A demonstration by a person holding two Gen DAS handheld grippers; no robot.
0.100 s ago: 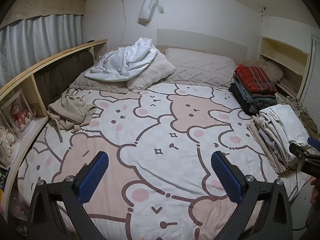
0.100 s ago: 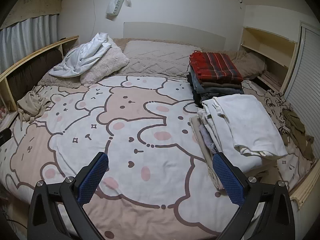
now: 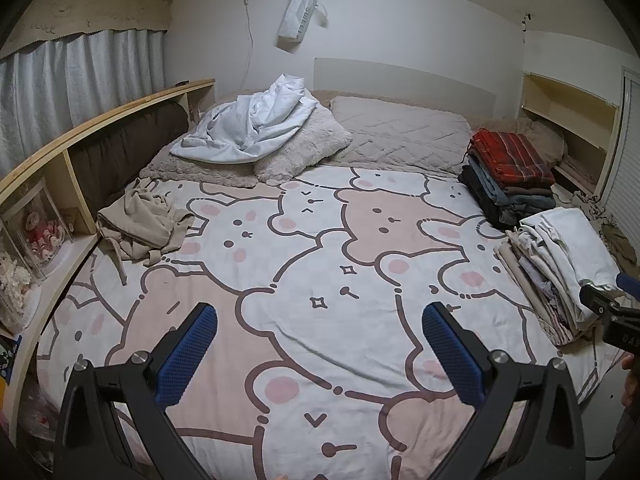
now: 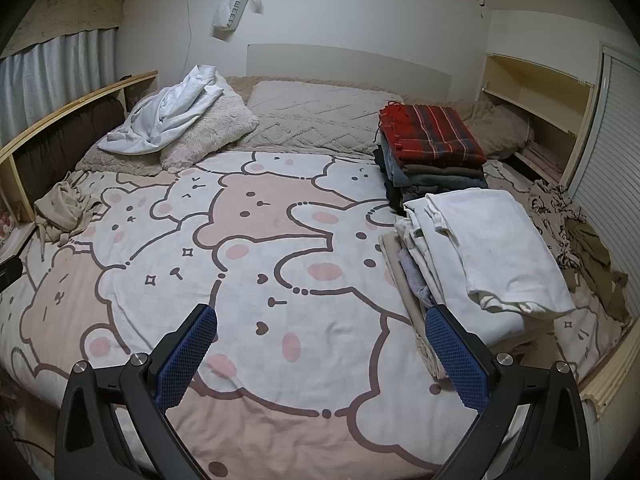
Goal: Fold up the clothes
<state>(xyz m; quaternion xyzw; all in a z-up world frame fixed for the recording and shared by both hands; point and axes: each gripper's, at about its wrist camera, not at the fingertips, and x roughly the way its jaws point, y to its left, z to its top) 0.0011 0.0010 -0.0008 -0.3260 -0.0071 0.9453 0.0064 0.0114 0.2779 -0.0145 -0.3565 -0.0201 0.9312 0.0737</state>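
Note:
A crumpled beige garment (image 3: pixel 140 224) (image 4: pixel 64 210) lies loose at the left side of the bed. A rumpled white garment (image 3: pixel 256 128) (image 4: pixel 164 116) rests on the pillows at the back. On the right stand a folded pale stack (image 3: pixel 560 268) (image 4: pixel 480 256) and a darker stack topped by a red plaid piece (image 3: pixel 508 164) (image 4: pixel 432 136). My left gripper (image 3: pixel 320 324) hovers open over the bedspread with nothing between its blue pads. My right gripper (image 4: pixel 320 324) is open too, its right finger close beside the pale stack. The right gripper's tip (image 3: pixel 608 304) shows at the left wrist view's right edge.
The bear-print bedspread (image 3: pixel 320 264) (image 4: pixel 260 260) covers the bed. A wooden shelf (image 3: pixel 100 128) with a curtain behind runs along the left. An open cabinet (image 4: pixel 536 92) and slatted door stand at the right. More loose cloth (image 4: pixel 576 232) lies by the right edge.

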